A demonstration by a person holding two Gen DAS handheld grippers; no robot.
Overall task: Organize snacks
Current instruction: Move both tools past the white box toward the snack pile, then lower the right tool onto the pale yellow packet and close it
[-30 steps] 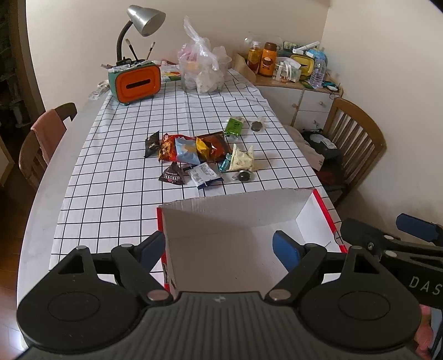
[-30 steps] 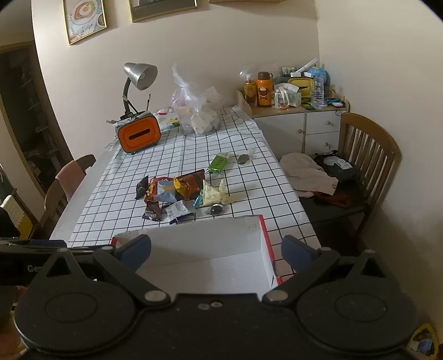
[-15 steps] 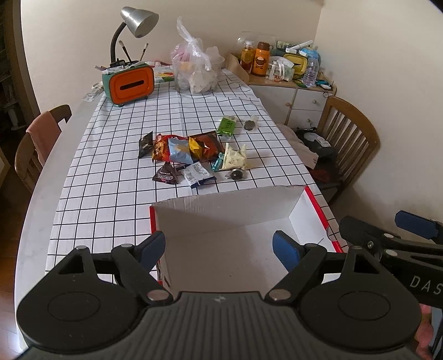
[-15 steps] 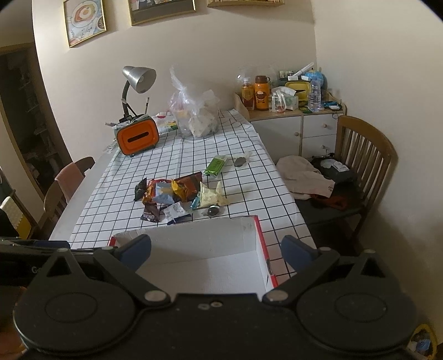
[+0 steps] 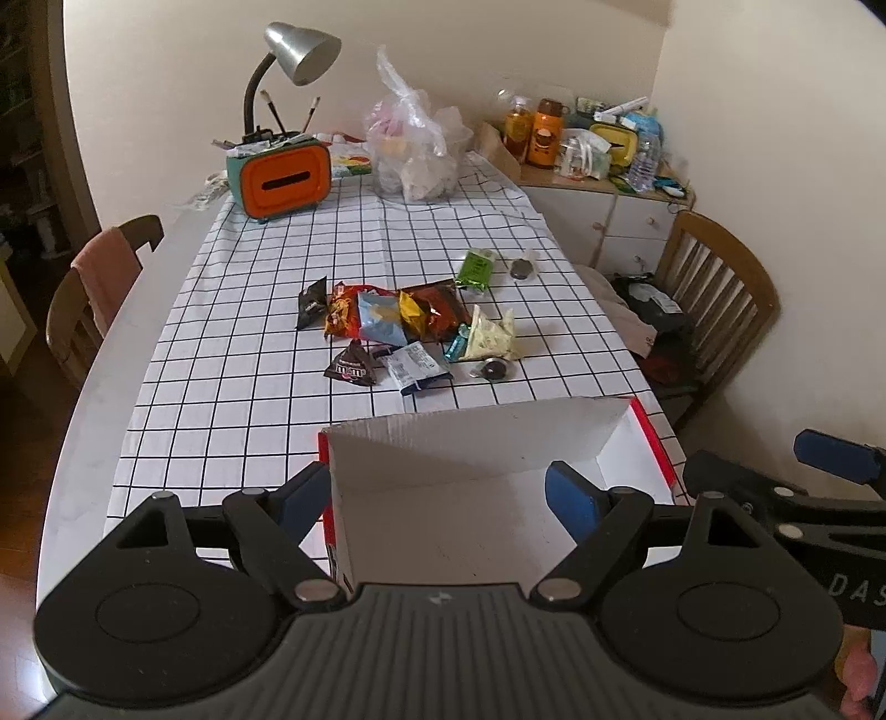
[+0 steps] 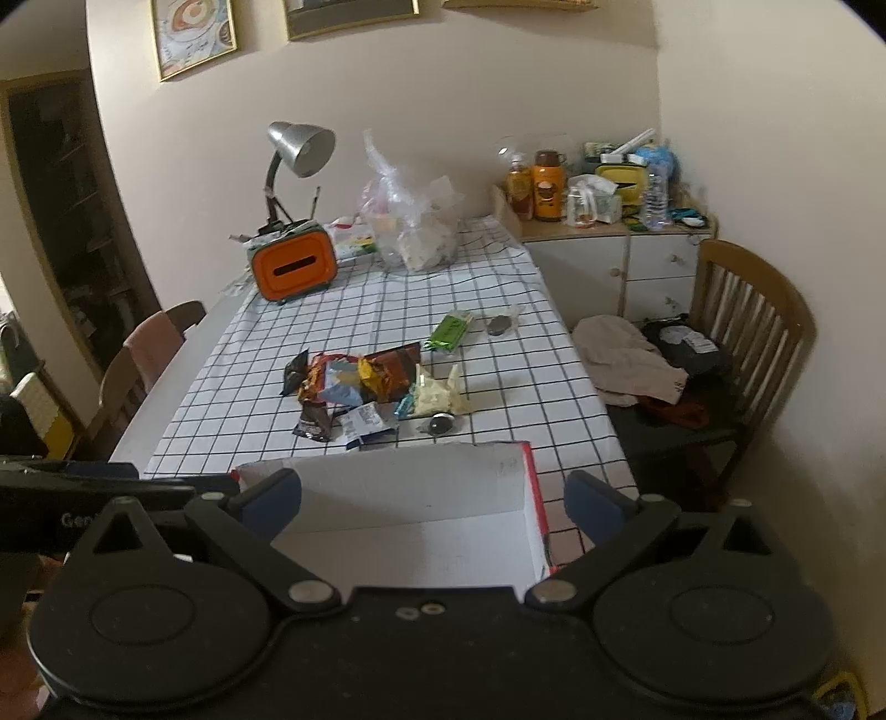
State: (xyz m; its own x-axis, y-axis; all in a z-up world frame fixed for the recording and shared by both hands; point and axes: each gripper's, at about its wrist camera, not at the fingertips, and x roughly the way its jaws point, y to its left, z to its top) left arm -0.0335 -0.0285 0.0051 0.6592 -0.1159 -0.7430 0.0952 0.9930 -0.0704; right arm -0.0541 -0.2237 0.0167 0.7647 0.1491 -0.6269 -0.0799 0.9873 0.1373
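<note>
A pile of snack packets lies mid-table on the checked cloth, with a brown triangular pack at its near edge. A green packet and a small dark round sweet lie apart behind it. An open white box with red outer sides stands at the near table edge, nothing visible inside. My left gripper is open over the box, empty. My right gripper is open too, hanging over the same box with the snack pile beyond it.
At the far end stand an orange tissue box, a desk lamp and a clear plastic bag. A wooden chair with clothes sits right of the table; another chair is at the left. A cluttered cabinet stands behind.
Both views shift only slightly. Nothing on the table has moved, and both grippers stay open.
</note>
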